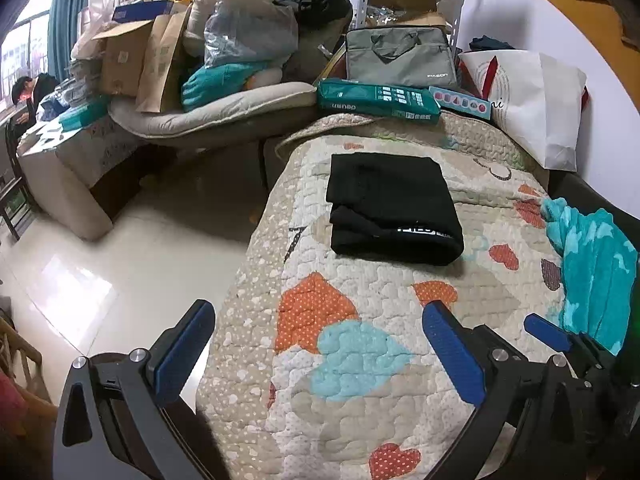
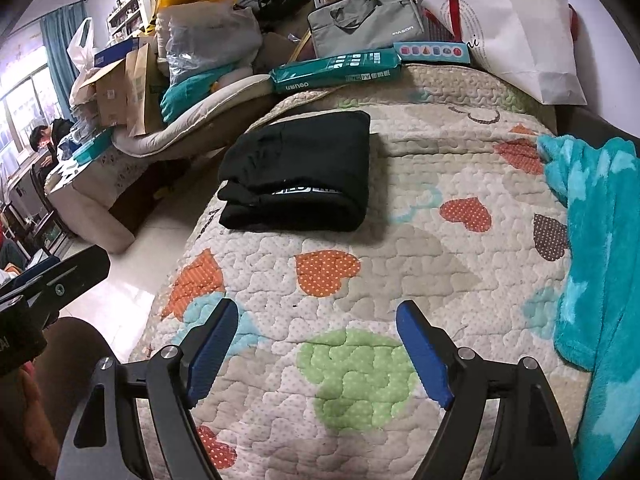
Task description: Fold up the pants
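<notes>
The black pants (image 1: 392,208) lie folded into a compact rectangle on the quilted heart-print cover (image 1: 360,300), a white-lettered band showing at their near edge. In the right wrist view the pants (image 2: 300,172) sit left of centre, near the cover's (image 2: 420,200) left side. My left gripper (image 1: 320,344) hovers open over the cover's near left edge, well short of the pants, nothing between its blue pads (image 1: 450,350). My right gripper (image 2: 316,344) is open too, above a green patch, with nothing between its fingers. The right gripper's blue tip (image 1: 548,332) shows at the left view's right side.
A teal fleece blanket (image 2: 592,248) lies on the cover's right side. Behind the pants are a green pack (image 1: 376,100), a grey bag (image 1: 400,58) and a white paper bag (image 1: 536,100). Left of the bed: tiled floor (image 1: 120,264), a cluttered sofa (image 1: 208,120), a seated person (image 1: 28,92).
</notes>
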A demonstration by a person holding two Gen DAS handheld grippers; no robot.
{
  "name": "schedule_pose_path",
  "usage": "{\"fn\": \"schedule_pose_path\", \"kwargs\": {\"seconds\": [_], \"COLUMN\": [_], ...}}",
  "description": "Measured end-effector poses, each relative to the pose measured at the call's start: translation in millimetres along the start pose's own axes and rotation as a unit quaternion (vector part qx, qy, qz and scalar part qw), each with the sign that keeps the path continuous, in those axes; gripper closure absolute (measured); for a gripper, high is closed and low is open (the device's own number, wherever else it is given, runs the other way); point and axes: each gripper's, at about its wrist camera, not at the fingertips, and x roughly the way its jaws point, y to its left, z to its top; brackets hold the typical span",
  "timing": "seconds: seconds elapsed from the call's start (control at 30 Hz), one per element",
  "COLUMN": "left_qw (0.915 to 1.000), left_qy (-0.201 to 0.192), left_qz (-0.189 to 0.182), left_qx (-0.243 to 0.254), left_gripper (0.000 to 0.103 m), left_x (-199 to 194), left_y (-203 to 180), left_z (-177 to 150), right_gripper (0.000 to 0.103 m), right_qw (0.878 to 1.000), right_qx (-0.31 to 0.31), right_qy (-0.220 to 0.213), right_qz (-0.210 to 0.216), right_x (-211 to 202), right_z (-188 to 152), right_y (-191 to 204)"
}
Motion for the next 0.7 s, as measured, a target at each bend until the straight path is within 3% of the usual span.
{"fn": "schedule_pose_path", "kwargs": {"seconds": [0.7], "left_qw": [0.9994], "left_qy": [0.033], "left_qz": [-0.006], "left_qx": [-0.012], "left_gripper": [0.0], "left_x": [19], "left_y": [7], "left_z": [-8], "right_gripper": [0.016], "right_qw": [1.0], "right_qx": [-0.003], "right_qy": [0.013], "right_qz": [-0.009], "right_x": [9], "right_z": [-5], "right_y": [1]}}
